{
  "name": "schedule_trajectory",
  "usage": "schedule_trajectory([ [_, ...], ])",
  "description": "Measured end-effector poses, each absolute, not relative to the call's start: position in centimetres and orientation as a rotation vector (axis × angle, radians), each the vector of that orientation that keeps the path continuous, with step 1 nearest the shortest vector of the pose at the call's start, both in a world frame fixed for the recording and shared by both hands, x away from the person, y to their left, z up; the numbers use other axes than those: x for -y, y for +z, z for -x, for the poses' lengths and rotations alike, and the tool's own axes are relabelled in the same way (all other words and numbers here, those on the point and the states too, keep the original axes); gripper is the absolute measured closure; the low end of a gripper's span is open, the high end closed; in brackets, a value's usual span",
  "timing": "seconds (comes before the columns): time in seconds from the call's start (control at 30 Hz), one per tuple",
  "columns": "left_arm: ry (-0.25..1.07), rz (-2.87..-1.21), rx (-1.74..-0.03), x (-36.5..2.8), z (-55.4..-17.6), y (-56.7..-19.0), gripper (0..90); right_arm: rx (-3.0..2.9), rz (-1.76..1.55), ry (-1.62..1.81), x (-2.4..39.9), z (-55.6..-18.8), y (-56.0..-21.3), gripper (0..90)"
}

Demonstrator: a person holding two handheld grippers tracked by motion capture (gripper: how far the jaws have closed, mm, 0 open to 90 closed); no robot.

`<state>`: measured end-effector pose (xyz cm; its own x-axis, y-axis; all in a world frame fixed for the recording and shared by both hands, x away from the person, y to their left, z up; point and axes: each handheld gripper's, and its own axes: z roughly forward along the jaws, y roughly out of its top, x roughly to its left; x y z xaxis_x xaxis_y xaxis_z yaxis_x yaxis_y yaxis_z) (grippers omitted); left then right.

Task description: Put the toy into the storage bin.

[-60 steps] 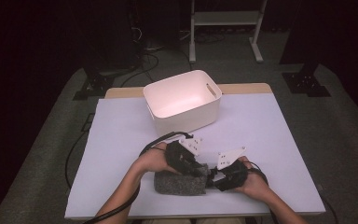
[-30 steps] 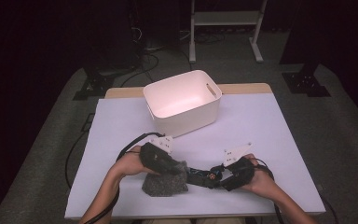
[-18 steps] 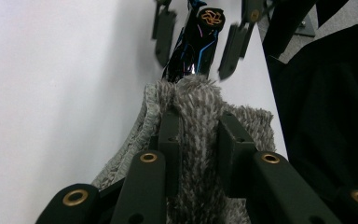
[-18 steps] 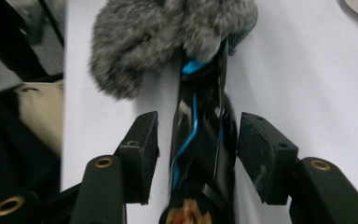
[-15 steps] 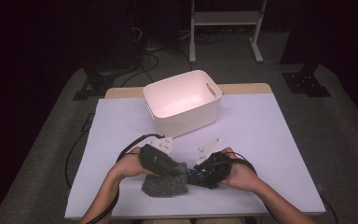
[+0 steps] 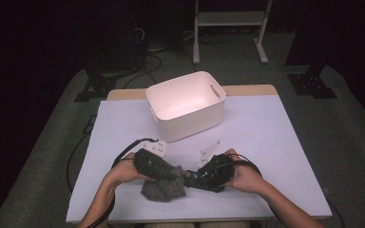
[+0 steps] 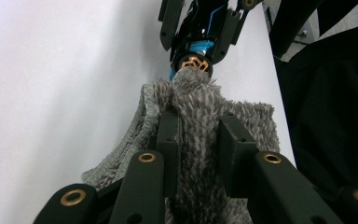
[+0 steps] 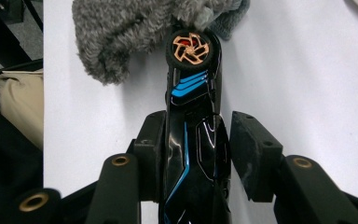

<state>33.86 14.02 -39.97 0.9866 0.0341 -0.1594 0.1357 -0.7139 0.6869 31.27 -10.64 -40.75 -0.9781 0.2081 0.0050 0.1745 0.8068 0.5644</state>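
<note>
A grey fluffy cloth point(image 6: 164, 188) lies bunched on the white table near its front edge. My left gripper point(image 6: 168, 173) is shut on a fold of it; in the left gripper view both pads point(image 7: 170, 135) press into the pile of the cloth point(image 7: 196, 100). A black toy car point(image 6: 192, 179) with blue stripes is between the jaws of my right gripper point(image 6: 200, 176), which have just been closing on it. The car point(image 8: 193, 107) points away from the gripper point(image 8: 198, 135), and its gold wheel point(image 8: 192, 49) touches the cloth point(image 8: 121, 28). From the left gripper view the car point(image 7: 198, 28) meets the cloth's far edge.
A white bin point(image 6: 185, 126) with cut-out handles stands open at the middle of the table point(image 6: 275, 142), behind both hands. Beyond the table are a dark floor, cables and a white stand point(image 6: 228, 19). The table's front edge is close under the hands.
My right hand has moved left with the car until its wheel reached the cloth. The left hand shifted left with the cloth two seconds ago and has since stayed put.
</note>
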Motion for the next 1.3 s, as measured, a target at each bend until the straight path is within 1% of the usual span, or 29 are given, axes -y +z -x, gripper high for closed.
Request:
schedule_trajectory([
  [0.27, -0.185, -2.364, -0.097, -13.3, -33.7, -40.1, 72.8, -2.954, -0.299, 0.852, 10.1, -31.4, -40.9, 52.8],
  [0.37, -0.187, -2.357, -0.096, -13.3, -33.6, -40.2, 72.8, -2.969, -0.278, 0.822, 9.3, -31.5, -41.3, 55.5],
  [0.47, -0.189, -2.351, -0.097, -13.5, -33.6, -40.2, 72.8, -2.964, -0.263, 0.812, 9.2, -31.4, -41.2, 55.9],
  [0.7, -0.171, -2.329, -0.128, -14.8, -33.7, -39.9, 72.8, -2.908, -0.271, 0.942, 10.1, -31.4, -41.1, 56.1],
  [0.93, -0.085, -2.337, -0.116, -15.7, -33.5, -36.2, 73.6, -2.825, -0.284, 1.139, 8.9, -31.9, -40.3, 56.1],
  [1.1, -0.075, -2.368, -0.100, -15.2, -33.5, -35.6, 73.6, -2.807, -0.284, 1.173, 8.5, -32.0, -40.7, 56.0],
  [1.3, -0.097, -2.379, -0.072, -13.6, -33.5, -35.8, 73.6, -2.788, -0.316, 1.210, 10.0, -31.6, -41.2, 56.0],
])
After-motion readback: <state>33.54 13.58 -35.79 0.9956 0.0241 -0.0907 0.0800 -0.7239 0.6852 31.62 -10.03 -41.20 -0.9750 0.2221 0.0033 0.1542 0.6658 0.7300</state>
